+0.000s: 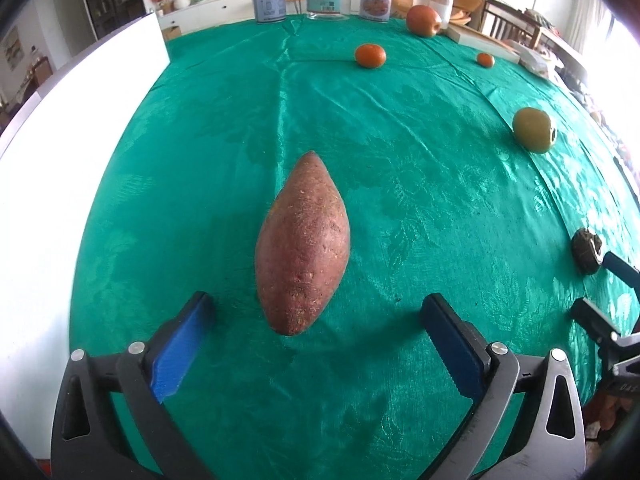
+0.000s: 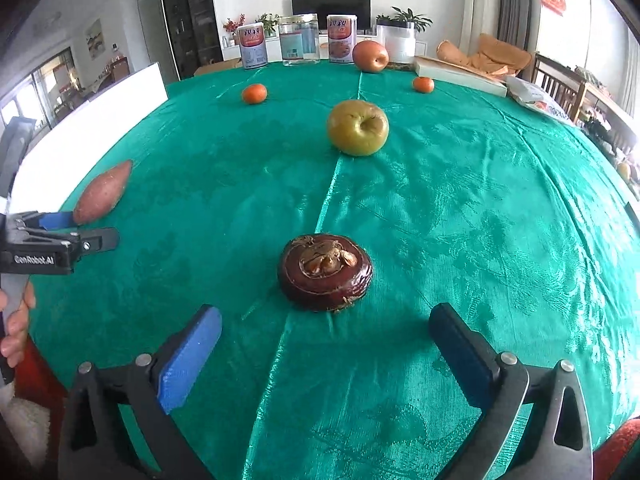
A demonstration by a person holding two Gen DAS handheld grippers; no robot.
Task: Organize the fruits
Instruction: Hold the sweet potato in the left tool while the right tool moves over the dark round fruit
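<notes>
A reddish sweet potato lies on the green tablecloth, its near tip just ahead of my open, empty left gripper. It also shows in the right wrist view. A dark brown water chestnut lies just ahead of my open, empty right gripper; it also shows at the left view's right edge. A green apple, a red apple and two tangerines lie farther back.
Two tins and a clear jar stand along the table's far edge. A white board lies at the left edge. A flat box and a bag lie at the far right.
</notes>
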